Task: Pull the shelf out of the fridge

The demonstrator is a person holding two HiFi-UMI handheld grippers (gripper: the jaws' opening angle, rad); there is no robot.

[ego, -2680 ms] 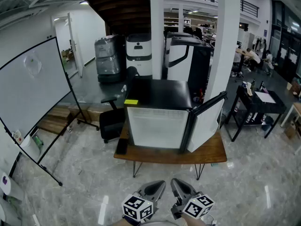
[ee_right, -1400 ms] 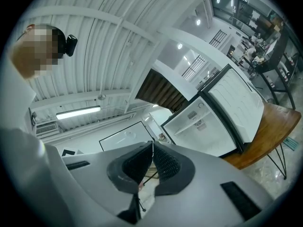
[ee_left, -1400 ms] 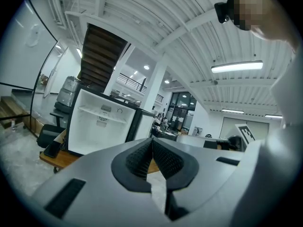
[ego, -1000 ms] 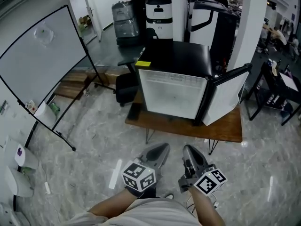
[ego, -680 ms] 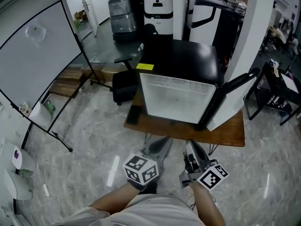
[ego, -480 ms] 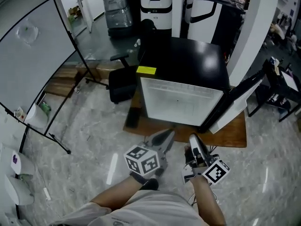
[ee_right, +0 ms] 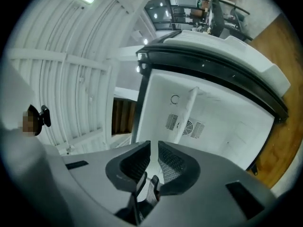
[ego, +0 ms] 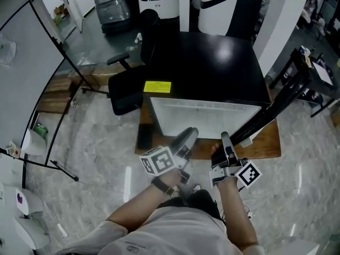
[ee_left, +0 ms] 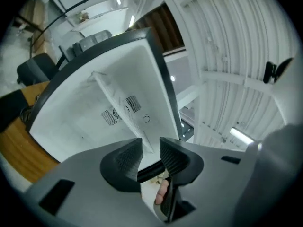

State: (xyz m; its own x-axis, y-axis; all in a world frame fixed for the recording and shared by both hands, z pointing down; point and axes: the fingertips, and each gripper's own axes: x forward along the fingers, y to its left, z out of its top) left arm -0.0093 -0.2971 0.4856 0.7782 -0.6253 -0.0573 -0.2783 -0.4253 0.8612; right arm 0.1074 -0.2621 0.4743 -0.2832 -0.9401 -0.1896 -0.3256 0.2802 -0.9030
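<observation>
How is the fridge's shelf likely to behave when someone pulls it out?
The shelf looks thin, flat and white, so probably stiff and light. It spans the fridge interior, so it likely slides along the walls and may tip once clear.

From above, the fridge (ego: 212,62) shows little beyond its black top. Most of its inside is hidden there, and the wooden surface (ego: 270,141) beneath it peeks out only at the edges. The print on the yellow label (ego: 157,86) is too small to read. In the right gripper view the shelf (ee_right: 187,112) is a thin edge-on strip whose near end vanishes behind the right gripper (ee_right: 154,145).
</observation>
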